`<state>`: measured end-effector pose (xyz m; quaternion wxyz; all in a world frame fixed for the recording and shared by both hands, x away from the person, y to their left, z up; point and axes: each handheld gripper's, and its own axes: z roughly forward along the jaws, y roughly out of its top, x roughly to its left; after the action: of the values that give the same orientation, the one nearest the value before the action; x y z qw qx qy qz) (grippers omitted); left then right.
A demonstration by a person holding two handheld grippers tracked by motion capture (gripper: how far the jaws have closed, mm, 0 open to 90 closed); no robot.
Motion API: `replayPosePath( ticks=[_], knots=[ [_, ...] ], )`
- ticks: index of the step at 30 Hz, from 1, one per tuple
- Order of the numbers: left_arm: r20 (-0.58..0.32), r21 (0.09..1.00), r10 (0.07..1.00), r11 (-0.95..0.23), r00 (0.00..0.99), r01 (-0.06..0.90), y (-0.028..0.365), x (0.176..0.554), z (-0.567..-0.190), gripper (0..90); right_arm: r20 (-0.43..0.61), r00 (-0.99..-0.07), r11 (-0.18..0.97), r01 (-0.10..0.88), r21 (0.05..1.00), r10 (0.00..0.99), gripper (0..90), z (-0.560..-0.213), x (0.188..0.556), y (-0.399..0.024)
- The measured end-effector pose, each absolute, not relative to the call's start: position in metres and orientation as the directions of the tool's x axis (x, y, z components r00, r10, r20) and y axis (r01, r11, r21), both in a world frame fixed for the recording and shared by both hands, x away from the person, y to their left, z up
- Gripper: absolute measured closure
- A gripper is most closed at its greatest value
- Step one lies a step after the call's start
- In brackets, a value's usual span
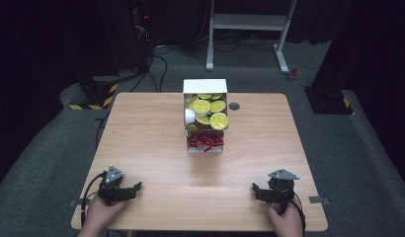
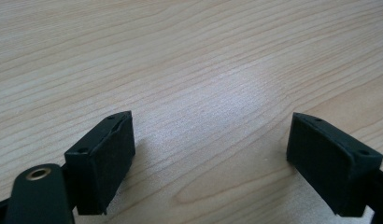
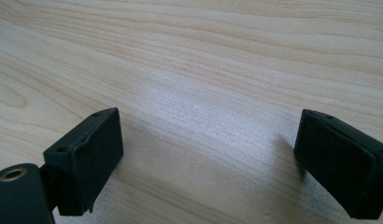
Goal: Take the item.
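White box (image 1: 205,87) sits at the table's far-centre edge, packed w/ yellow-lidded cups (image 1: 210,111), and a small tray of red-wrapped bits (image 1: 205,142) is touching its near side. Both sit well apart from the tools right now. Table (image 1: 151,148) is bare light wood everywhere else, w/ a small dark cap (image 1: 234,106) just right of the box. Left gripper (image 1: 133,189) rests at the near-left corner, jaws spread wide, nothing btwn them; the left gripper view (image 2: 210,154) shows plain woodgrain in the gap. Right gripper (image 1: 258,190) mirrors it at near-right, also released and empty; same story in the right gripper view (image 3: 208,158). Both hands low at the near edge, tools laid flat, tips angled inward toward each other. Looks like a start stance, reach not begun. To do it well, I'd say: go far and centre, come at the top cup from above, jaws straddling the lid rim, squeeze gently since the cups are heaped loosely and a nudge could tip neighbours out.
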<state>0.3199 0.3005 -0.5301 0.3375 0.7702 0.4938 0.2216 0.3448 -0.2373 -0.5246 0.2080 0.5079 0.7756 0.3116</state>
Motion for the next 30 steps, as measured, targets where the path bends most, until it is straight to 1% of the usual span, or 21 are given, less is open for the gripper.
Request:
replayPosePath(
  ticks=[21, 28, 30],
  knots=[
    [0.007, 0.738, 0.907, -0.289, 0.421, 0.61, 0.301, 0.3201, -0.53, 15.3, -0.01, -0.415, 0.305, 0.651, 0.695, 0.91, 8.1, -0.5246, 0.3392, -0.2389],
    [-0.016, 0.748, 0.913, -0.26, 0.408, 0.61, 0.3043, 0.3189, -0.5282, 27.0, -0.01, -0.42, 0.308, 0.649, 0.695, 0.907, 8.1, -0.5246, 0.3393, -0.2394],
    [-0.012, 0.749, 0.914, -0.261, 0.406, 0.609, 0.3037, 0.3194, -0.5276, 28.5, -0.009, -0.421, 0.308, 0.65, 0.695, 0.907, 8.1, -0.5246, 0.3393, -0.2395]
  ],
)
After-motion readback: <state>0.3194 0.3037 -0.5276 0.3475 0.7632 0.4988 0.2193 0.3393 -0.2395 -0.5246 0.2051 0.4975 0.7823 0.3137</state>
